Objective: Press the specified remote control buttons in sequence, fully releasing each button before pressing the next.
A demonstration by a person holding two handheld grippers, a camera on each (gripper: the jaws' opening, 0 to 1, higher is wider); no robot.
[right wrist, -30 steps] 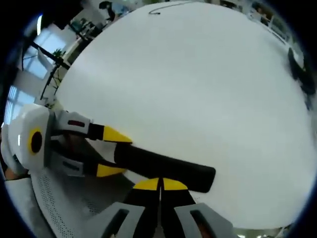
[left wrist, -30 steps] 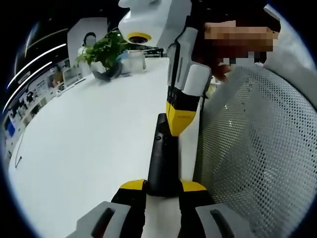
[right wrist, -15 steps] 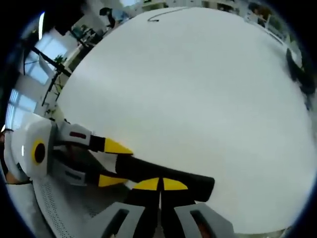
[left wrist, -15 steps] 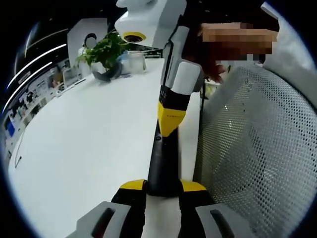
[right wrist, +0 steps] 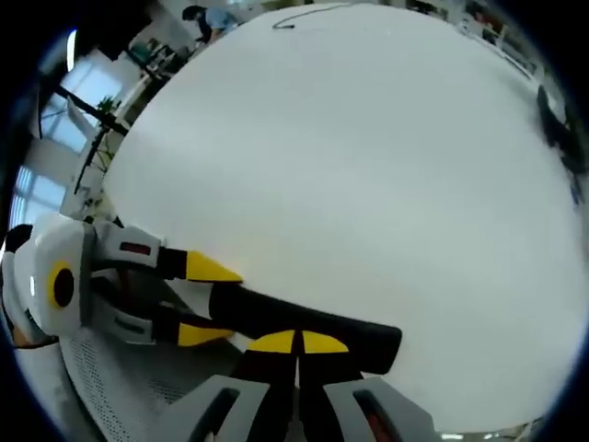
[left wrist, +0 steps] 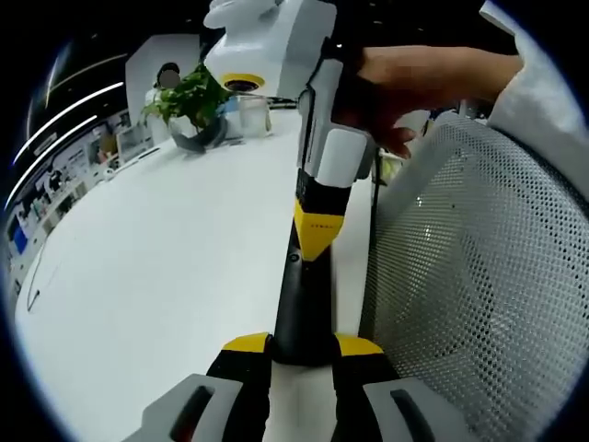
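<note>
Black remote [left wrist: 304, 304], plain and dark along its length. Yellow-tipped jaws over black and grey bodies on the left gripper [left wrist: 302, 346]. Right gripper [left wrist: 316, 241]: yellow tip with faint dark lettering, black band above, then white and grey shell with a yellow ring. White tabletop [left wrist: 166, 267], unpatterned. White mesh chair [left wrist: 469, 295], dotted all over with small dark holes. Green plant [left wrist: 191, 92] in a dark pot. White sleeve [left wrist: 543, 83].

Black remote [right wrist: 313, 324] again, white tabletop [right wrist: 368, 166], yellow tips on both grippers [right wrist: 296, 343] [right wrist: 210, 299], small red mark on the grey shell.

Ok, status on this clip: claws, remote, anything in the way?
Left claw shut on the black remote, held over the white table. Right claw shut, tips down on the remote's top. Mesh chair back close alongside, not blocking.
</note>
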